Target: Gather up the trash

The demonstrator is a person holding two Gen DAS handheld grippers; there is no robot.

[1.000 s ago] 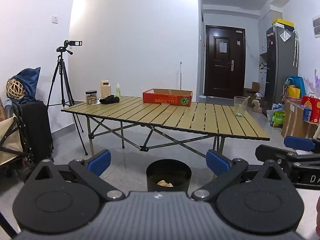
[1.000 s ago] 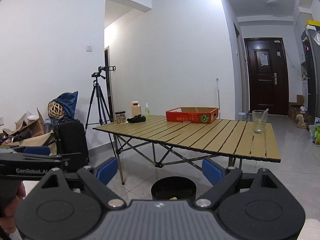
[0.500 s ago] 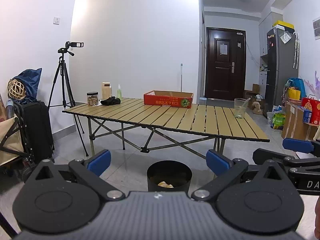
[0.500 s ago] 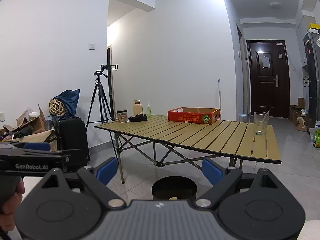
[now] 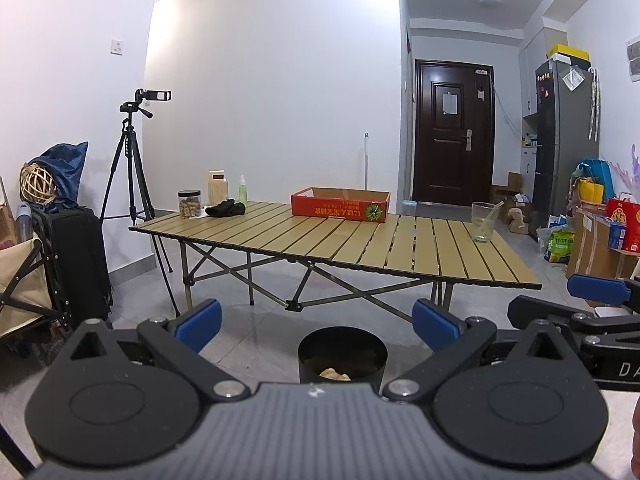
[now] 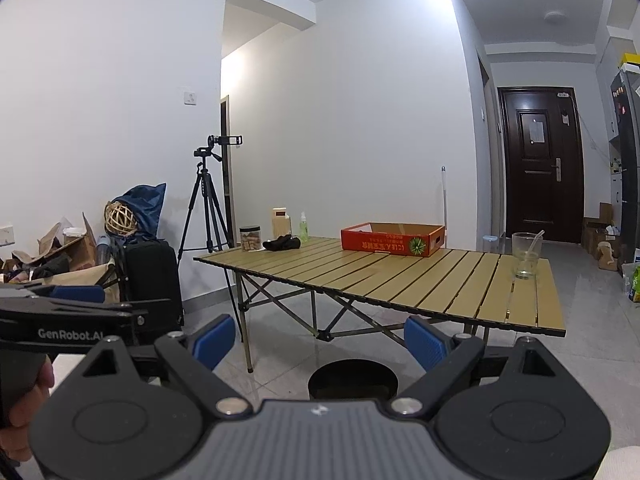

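The left gripper point(image 5: 316, 326) is held with its blue fingers point(image 5: 199, 325) spread wide and nothing between them; the right gripper point(image 6: 320, 340) is likewise held apart and bare. Framed between each pair, at 6 o'clock, a black trash bin point(image 5: 343, 356) is seen on the floor — pale scraps point(image 5: 334, 374) lie inside. Beyond, a slatted surface point(image 5: 360, 240) carries a red box point(image 5: 340, 209) at 12 o'clock and a glass point(image 5: 483, 222) at 2 o'clock.

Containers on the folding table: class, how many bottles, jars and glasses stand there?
4. A lidded jar, a tall beige container and a green bottle cluster at the far left corner; a clear glass stands near the right edge. The red box may hide others.
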